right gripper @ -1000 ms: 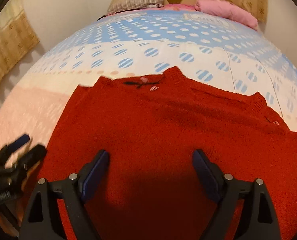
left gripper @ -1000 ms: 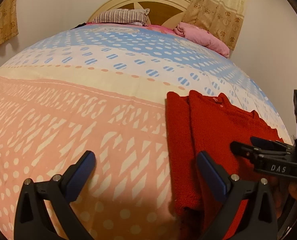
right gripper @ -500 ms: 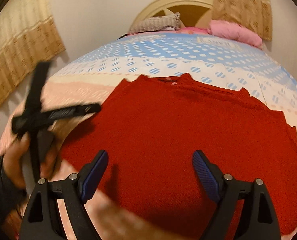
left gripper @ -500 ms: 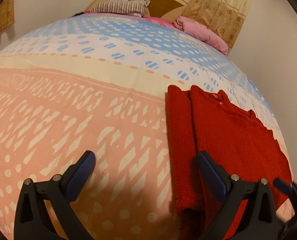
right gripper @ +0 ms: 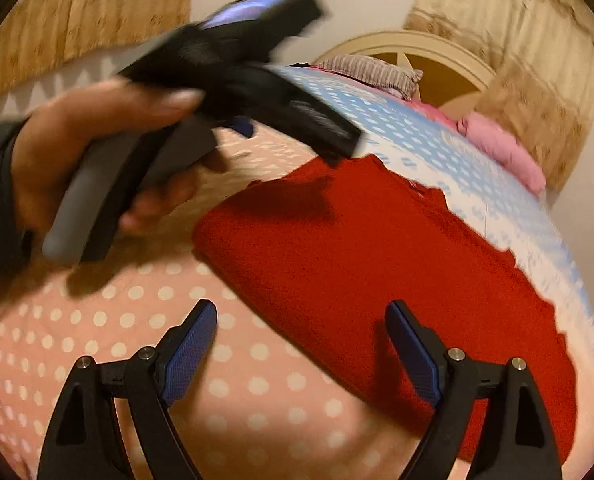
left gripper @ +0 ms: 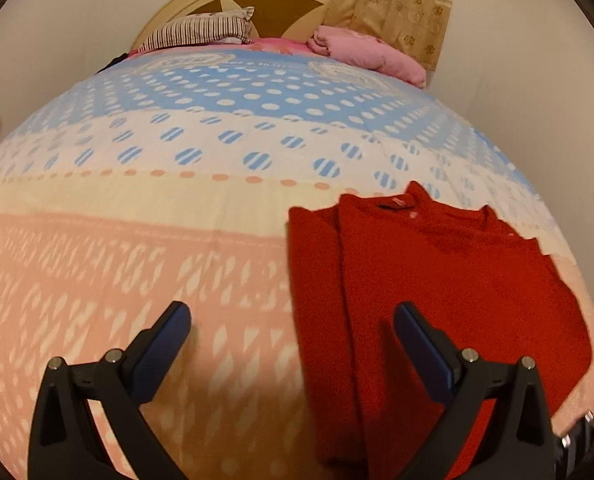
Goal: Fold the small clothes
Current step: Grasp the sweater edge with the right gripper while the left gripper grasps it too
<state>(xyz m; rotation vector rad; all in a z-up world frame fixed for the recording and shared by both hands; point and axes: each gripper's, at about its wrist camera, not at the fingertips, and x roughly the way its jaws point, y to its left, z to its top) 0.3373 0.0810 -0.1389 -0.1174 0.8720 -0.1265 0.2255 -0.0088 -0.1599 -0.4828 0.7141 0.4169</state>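
Right gripper [right gripper: 301, 344] pulled back off the red sweater [left gripper: 437, 280], left gripper [left gripper: 293, 344] likewise, both jaws apart, sweater folded flat on bedspread [left gripper: 137, 240], near edge cut off.

My left wrist camera looked low along the bedspread [left gripper: 145, 216] toward the headboard [left gripper: 265, 12], close above it. My right wrist camera sat nearer, angled left. Both views shared the red sweater [left gripper: 449, 280] [right gripper: 377, 264] and headboard [right gripper: 441, 56].
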